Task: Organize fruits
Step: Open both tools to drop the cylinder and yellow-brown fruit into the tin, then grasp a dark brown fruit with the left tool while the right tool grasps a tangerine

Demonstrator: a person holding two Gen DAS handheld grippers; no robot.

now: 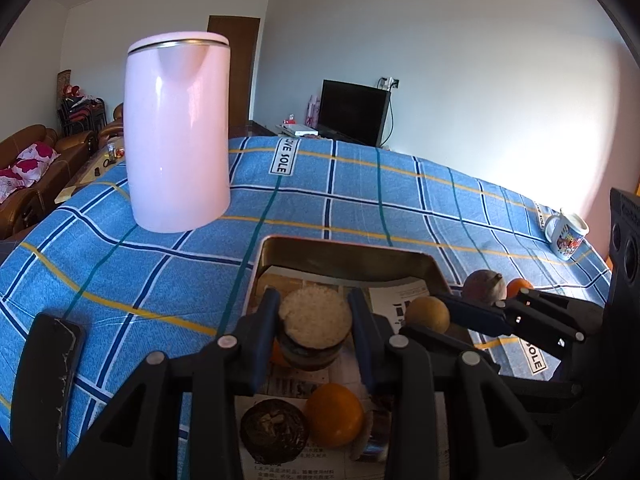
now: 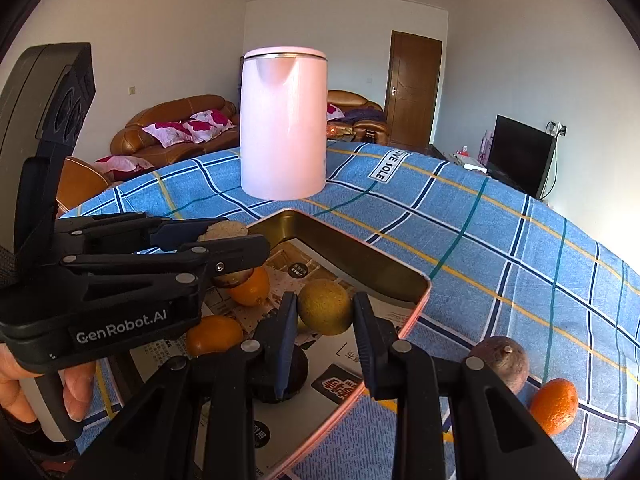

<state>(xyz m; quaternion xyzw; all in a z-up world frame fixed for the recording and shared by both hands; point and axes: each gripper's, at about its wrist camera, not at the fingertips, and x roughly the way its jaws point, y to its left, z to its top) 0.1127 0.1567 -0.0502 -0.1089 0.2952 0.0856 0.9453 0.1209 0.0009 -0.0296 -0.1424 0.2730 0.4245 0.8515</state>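
Note:
A gold tray (image 1: 344, 254) lined with newspaper lies on the checked cloth. My left gripper (image 1: 314, 302) is shut on a round dark piece with a pale grainy top (image 1: 316, 316), held above the tray. My right gripper (image 2: 325, 305) is shut on a yellow-green round fruit (image 2: 324, 308), also over the tray (image 2: 360, 258). Oranges (image 1: 334, 414) (image 2: 250, 286) and dark round pieces (image 1: 274, 426) lie on the paper below. Outside the tray, on the cloth, sit a purple-brown fruit (image 2: 502, 360) and an orange (image 2: 556, 404).
A tall pink kettle (image 1: 178, 132) stands behind the tray. A printed mug (image 1: 566, 236) sits near the table's far right edge. A dark flat phone-like object (image 1: 52, 364) lies at the left. A hand (image 2: 24, 388) grips the left tool.

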